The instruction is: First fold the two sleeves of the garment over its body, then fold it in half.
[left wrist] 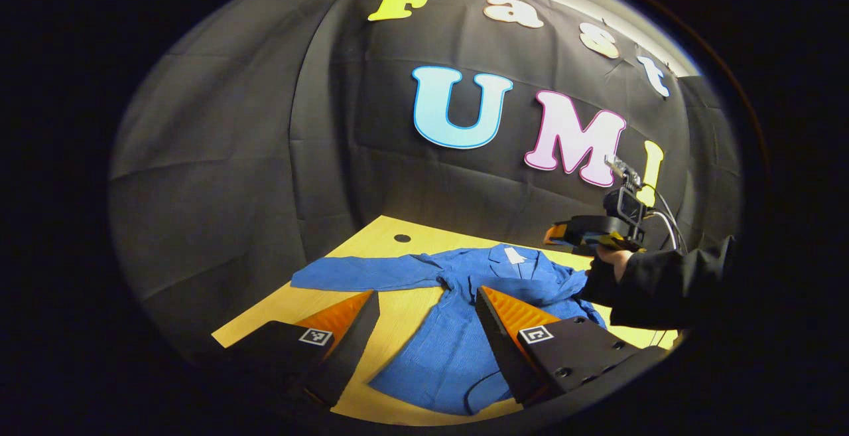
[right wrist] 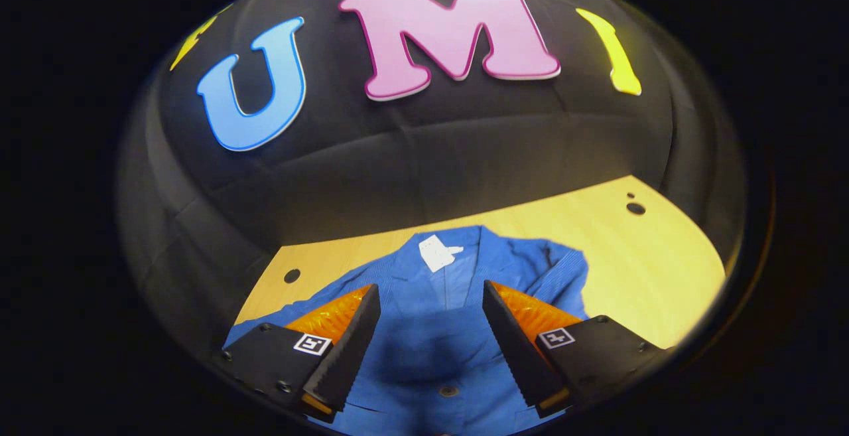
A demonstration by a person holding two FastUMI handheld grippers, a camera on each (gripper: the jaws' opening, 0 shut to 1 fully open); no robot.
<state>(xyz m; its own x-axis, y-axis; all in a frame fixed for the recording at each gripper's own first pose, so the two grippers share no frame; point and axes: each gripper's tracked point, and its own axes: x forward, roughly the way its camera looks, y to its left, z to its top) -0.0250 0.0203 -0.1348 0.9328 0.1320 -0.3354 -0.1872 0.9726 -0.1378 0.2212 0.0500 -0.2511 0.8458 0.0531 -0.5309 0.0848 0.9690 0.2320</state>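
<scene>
Blue garment [right wrist: 431, 330] beneath right gripper [right wrist: 428, 343]

No readable text is found on the things themselves. A white tag [right wrist: 438, 252] is seen at the collar of the blue garment [right wrist: 438, 330], in the centre of the right gripper view, but no print can be made out on it. Small square black-and-white markers [left wrist: 316, 337] are carried on the gripper fingers; no letters or numbers are borne.

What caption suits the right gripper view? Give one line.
Open right gripper hovers over blue jacket on wooden table.
</scene>
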